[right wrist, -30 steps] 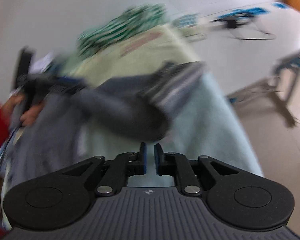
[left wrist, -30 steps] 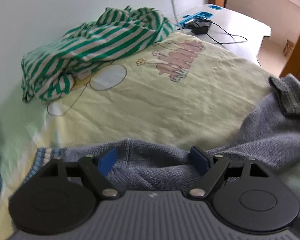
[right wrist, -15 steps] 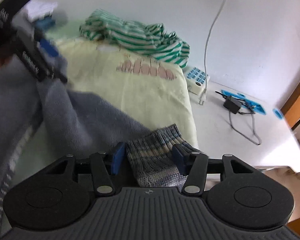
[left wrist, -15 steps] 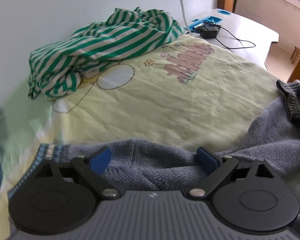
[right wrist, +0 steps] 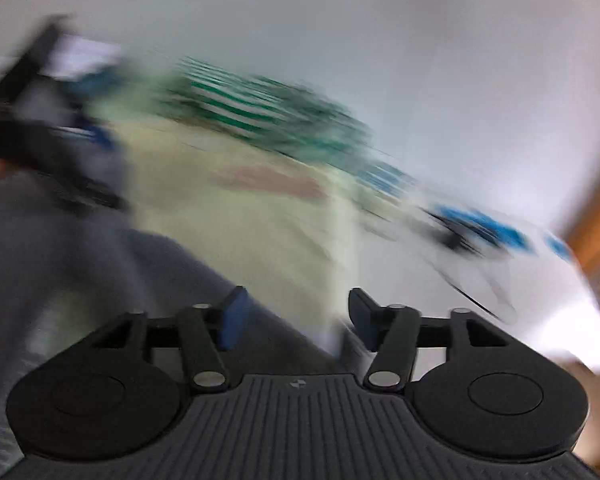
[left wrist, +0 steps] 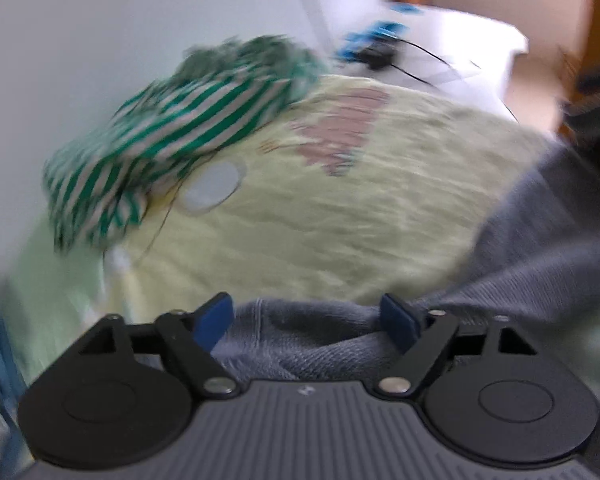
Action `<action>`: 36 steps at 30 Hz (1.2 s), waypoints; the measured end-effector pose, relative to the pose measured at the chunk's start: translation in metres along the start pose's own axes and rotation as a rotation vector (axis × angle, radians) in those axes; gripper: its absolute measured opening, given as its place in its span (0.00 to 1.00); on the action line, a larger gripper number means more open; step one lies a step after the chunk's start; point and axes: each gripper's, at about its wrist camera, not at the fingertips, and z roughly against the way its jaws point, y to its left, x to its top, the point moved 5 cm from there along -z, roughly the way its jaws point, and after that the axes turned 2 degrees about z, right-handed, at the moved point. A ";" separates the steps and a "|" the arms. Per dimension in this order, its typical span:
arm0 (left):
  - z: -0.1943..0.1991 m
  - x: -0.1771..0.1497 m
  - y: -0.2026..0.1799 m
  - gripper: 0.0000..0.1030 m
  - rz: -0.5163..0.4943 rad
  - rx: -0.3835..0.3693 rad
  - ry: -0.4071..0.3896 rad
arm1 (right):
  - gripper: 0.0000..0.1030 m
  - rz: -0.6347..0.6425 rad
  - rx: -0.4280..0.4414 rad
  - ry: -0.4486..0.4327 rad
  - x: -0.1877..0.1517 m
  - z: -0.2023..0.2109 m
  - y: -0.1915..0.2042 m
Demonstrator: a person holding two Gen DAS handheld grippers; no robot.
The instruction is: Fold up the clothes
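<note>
Gaping wide, the left gripper (left wrist: 306,316) is straddling bunched grey sweater (left wrist: 300,344); the right gripper (right wrist: 296,312) is hovering open, holding nothing.

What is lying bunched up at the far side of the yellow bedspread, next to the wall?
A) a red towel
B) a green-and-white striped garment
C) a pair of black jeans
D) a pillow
B: the left wrist view shows a crumpled green-and-white striped garment on the far part of the yellow bedspread, beside the white wall.
</note>
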 end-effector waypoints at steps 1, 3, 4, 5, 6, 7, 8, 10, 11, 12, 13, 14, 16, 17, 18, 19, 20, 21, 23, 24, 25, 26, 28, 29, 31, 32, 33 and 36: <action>0.002 0.002 -0.004 0.75 -0.071 -0.009 0.014 | 0.58 0.022 0.040 0.011 0.003 -0.011 0.004; 0.006 0.005 -0.010 0.69 -0.184 -0.040 0.051 | 0.58 0.067 0.119 0.032 0.009 -0.032 0.013; 0.006 0.007 -0.012 0.67 -0.216 -0.065 0.076 | 0.55 0.090 0.159 0.043 0.011 -0.042 0.017; 0.007 0.008 -0.014 0.65 -0.241 -0.086 0.098 | 0.54 0.112 0.199 0.054 0.014 -0.053 0.021; 0.007 0.009 -0.015 0.65 -0.254 -0.100 0.116 | 0.52 0.135 0.239 0.065 0.017 -0.063 0.025; 0.007 0.009 -0.016 0.65 -0.266 -0.111 0.128 | 0.47 0.151 0.280 0.079 0.019 -0.073 0.029; 0.006 0.010 -0.016 0.65 -0.275 -0.121 0.134 | 0.41 0.142 0.325 0.107 0.020 -0.079 0.029; 0.002 0.010 -0.015 0.65 -0.275 -0.143 0.151 | 0.05 0.124 0.397 0.136 0.021 -0.080 0.029; 0.000 0.010 -0.014 0.65 -0.273 -0.155 0.159 | 0.05 0.123 0.417 0.134 0.022 -0.077 0.030; -0.001 0.011 -0.014 0.65 -0.275 -0.169 0.164 | 0.03 0.149 0.392 0.103 0.024 -0.071 0.031; -0.001 0.011 -0.014 0.65 -0.278 -0.182 0.167 | 0.03 0.161 0.348 0.051 0.027 -0.064 0.029; -0.001 0.012 -0.014 0.65 -0.285 -0.192 0.166 | 0.03 0.132 0.315 0.015 0.031 -0.059 0.025; 0.001 0.018 -0.013 0.72 -0.295 -0.189 0.145 | 0.02 0.042 0.261 -0.054 0.038 -0.049 0.012; 0.002 0.022 -0.012 0.79 -0.300 -0.178 0.129 | 0.02 0.002 0.234 -0.083 0.040 -0.045 0.007; 0.001 0.026 -0.012 0.81 -0.307 -0.174 0.123 | 0.02 -0.029 0.210 -0.102 0.040 -0.043 0.004; -0.001 0.030 -0.011 0.81 -0.317 -0.179 0.126 | 0.02 -0.045 0.197 -0.105 0.039 -0.043 0.002; -0.005 0.034 -0.011 0.81 -0.322 -0.180 0.131 | 0.02 -0.060 0.182 -0.109 0.037 -0.044 0.001; -0.011 0.036 -0.011 0.80 -0.319 -0.180 0.143 | 0.02 -0.068 0.158 -0.110 0.034 -0.045 0.001; -0.023 0.038 -0.013 0.82 -0.313 -0.190 0.166 | 0.02 -0.090 0.138 -0.112 0.027 -0.047 0.001; -0.025 0.040 -0.012 0.81 -0.307 -0.198 0.155 | 0.02 -0.104 0.130 -0.113 0.024 -0.047 0.000; -0.027 0.041 -0.010 0.79 -0.290 -0.217 0.152 | 0.02 -0.120 0.102 -0.118 0.024 -0.047 -0.003; -0.028 0.043 -0.008 0.68 -0.259 -0.251 0.163 | 0.02 -0.136 0.074 -0.124 0.023 -0.047 -0.006; -0.027 0.043 -0.008 0.44 -0.210 -0.304 0.170 | 0.04 -0.172 0.021 -0.135 0.023 -0.046 -0.013; -0.025 0.043 -0.008 0.33 -0.186 -0.327 0.171 | 0.07 -0.213 0.007 -0.145 0.024 -0.048 -0.019; -0.022 0.044 -0.013 0.20 -0.186 -0.305 0.135 | 0.22 -0.328 0.010 -0.160 0.022 -0.044 -0.033; -0.022 0.045 -0.014 0.04 -0.187 -0.277 0.113 | 0.23 -0.375 0.015 -0.163 0.021 -0.042 -0.039; -0.025 0.048 -0.013 0.04 -0.176 -0.248 0.101 | 0.23 -0.379 0.014 -0.160 0.019 -0.038 -0.039; -0.037 0.056 -0.001 0.05 -0.127 -0.157 0.073 | 0.41 -0.381 0.002 -0.145 0.012 -0.025 -0.039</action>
